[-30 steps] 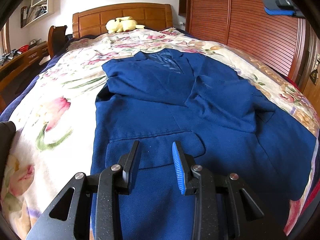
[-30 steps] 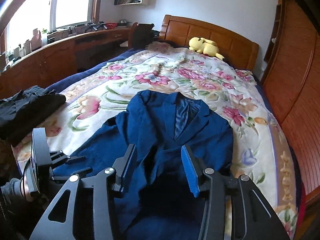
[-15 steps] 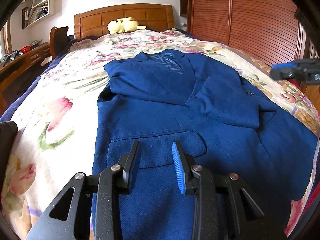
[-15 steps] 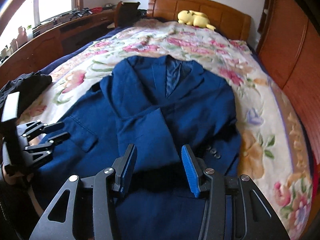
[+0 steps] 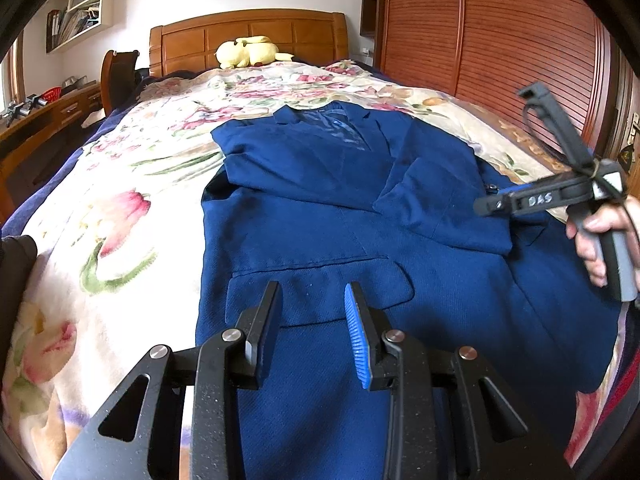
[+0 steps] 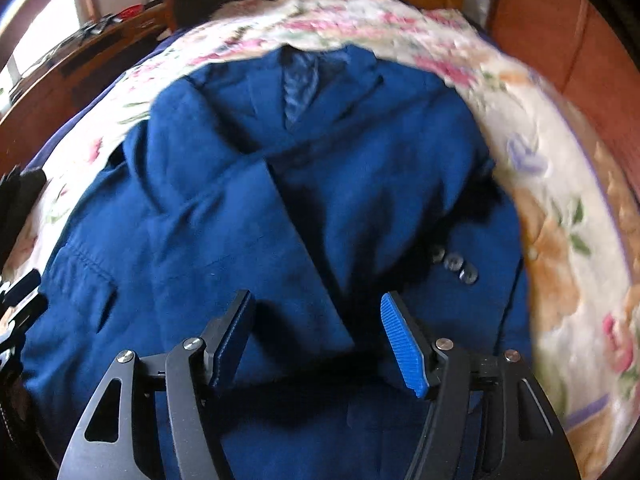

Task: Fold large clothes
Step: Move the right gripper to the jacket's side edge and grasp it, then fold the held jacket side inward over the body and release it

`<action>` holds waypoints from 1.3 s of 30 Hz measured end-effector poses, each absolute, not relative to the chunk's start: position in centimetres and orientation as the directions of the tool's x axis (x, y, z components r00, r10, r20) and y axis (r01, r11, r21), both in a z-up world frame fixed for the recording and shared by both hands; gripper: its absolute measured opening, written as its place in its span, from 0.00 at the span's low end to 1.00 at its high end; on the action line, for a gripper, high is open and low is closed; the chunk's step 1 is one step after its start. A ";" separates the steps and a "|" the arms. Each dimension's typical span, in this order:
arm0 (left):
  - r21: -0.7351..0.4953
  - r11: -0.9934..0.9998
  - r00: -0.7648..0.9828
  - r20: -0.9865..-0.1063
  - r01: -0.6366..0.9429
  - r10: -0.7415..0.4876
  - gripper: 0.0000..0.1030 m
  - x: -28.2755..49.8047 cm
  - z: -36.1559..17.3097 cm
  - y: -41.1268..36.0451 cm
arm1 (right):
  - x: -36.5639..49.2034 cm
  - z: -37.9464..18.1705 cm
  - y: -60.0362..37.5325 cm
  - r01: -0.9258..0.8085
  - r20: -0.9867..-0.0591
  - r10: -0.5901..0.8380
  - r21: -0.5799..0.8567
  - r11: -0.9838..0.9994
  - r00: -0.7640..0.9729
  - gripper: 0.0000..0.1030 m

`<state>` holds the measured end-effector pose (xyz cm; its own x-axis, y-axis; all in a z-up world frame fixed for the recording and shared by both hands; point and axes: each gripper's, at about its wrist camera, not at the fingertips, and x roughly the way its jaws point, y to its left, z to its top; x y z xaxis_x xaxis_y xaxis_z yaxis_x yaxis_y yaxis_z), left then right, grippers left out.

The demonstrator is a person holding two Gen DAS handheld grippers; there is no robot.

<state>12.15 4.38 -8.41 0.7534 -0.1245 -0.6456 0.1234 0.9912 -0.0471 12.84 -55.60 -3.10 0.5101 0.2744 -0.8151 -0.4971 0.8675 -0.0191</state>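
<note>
Left wrist view: A dark blue woven suit jacket (image 5: 360,216) lay face up on a bed covered by a cream floral-print blanket (image 5: 120,208), collar toward the far wooden headboard (image 5: 248,36). Both sleeves were folded across the chest. A yellow plush toy (image 5: 246,51) rested against the headboard. The left gripper (image 5: 314,320) was above the near hem, over the flap pocket (image 5: 320,284). Its jaws stood partly apart with nothing pinched between them; jacket fabric showed through the gap. At the right edge, a hand (image 5: 596,240) held the handle of the right gripper (image 5: 486,206), which was above the jacket's right side. A ribbed reddish-brown wardrobe (image 5: 500,40) lined the far right wall, and a wooden desk (image 5: 44,120) stood at the left.

Right wrist view: The picture was motion-blurred. The right gripper (image 6: 320,340) was above the near end of the folded left sleeve (image 6: 256,240). Its jaws were opening, widely spread, and no fabric was clamped between the pads. A row of sleeve buttons (image 6: 454,264) lay to the right. The collar pointed to the far headboard, where the plush toy lay.
</note>
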 end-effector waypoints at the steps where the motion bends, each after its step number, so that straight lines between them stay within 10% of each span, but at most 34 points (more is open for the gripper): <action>1: -0.047 0.991 0.754 -0.645 0.124 -0.125 0.32 12.2 -8.4 4.4 | 12.9 -3.4 -55.4 -0.496 -0.818 0.275 -0.014 0.868 0.505 0.65; 3: -0.047 0.991 0.754 -0.645 0.126 -0.126 0.32 12.2 -8.4 4.4 | 13.0 -3.5 -55.1 -0.508 -0.819 0.295 0.005 0.862 0.492 0.64; 8: -0.047 0.991 0.756 -0.643 0.123 -0.124 0.32 12.2 -8.4 4.4 | 11.8 -2.7 -54.0 -0.563 -0.798 0.312 -0.040 0.825 0.515 0.12; 11: -0.046 0.992 0.760 -0.639 0.119 -0.121 0.32 12.1 -8.3 4.5 | 10.7 -1.4 -54.1 -0.587 -0.759 0.365 -0.028 0.809 0.539 0.07; 28: -0.060 0.996 0.780 -0.619 0.065 -0.089 0.32 11.8 -7.3 7.1 | 1.7 -1.4 -52.7 -0.730 -0.729 0.526 0.054 0.681 0.437 0.07; 39: -0.070 0.996 0.780 -0.619 0.052 -0.084 0.32 11.9 -7.3 8.2 | 0.0 -2.8 -52.4 -0.751 -0.749 0.523 0.052 0.659 0.407 0.38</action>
